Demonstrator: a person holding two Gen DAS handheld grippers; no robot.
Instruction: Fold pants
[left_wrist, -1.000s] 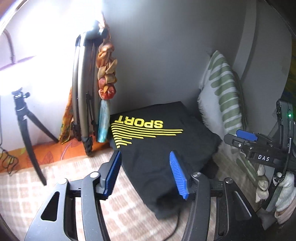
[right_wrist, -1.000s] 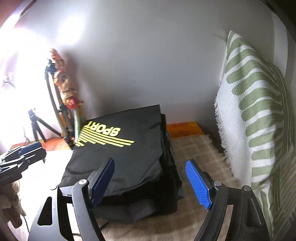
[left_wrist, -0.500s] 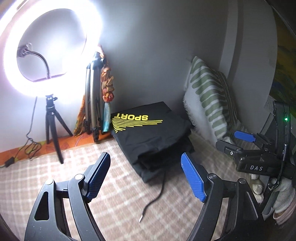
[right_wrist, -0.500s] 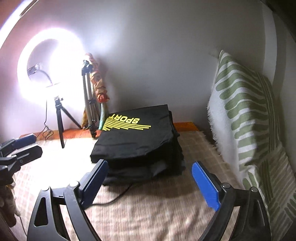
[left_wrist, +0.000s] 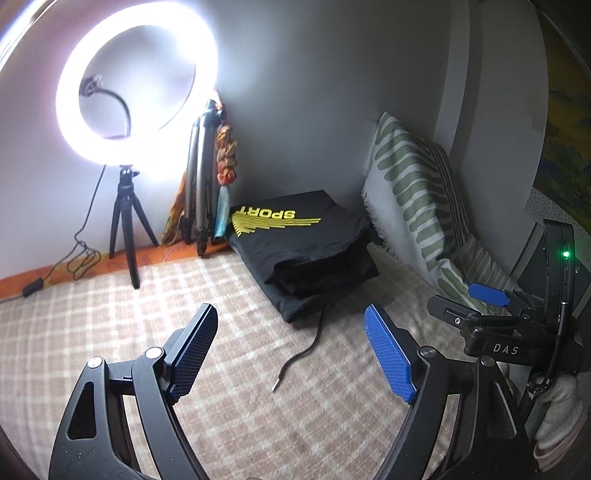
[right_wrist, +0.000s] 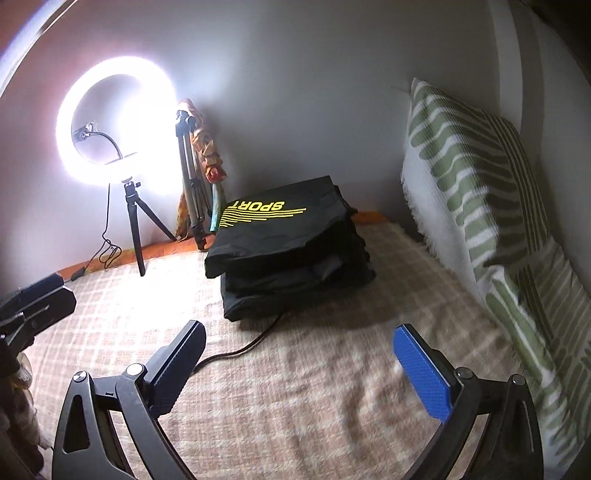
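The black pants (left_wrist: 306, 251) lie folded in a stack on the checked blanket by the far wall, with a yellow "SPORT" print on top; they also show in the right wrist view (right_wrist: 288, 251). My left gripper (left_wrist: 291, 354) is open and empty, well back from the stack. My right gripper (right_wrist: 306, 369) is open and empty, also back from the stack. The right gripper also shows at the right edge of the left wrist view (left_wrist: 487, 295). The left gripper also shows at the left edge of the right wrist view (right_wrist: 37, 299).
A lit ring light on a small tripod (left_wrist: 125, 221) stands at the back left. A folded tripod with scarves (left_wrist: 207, 177) leans on the wall. A green-striped pillow (left_wrist: 413, 192) stands at the right. A black cable (left_wrist: 306, 347) runs out from under the stack.
Both grippers have pulled back from the folded stack and opened wider. The stack now looks smaller and farther, and the ring light has come into view.
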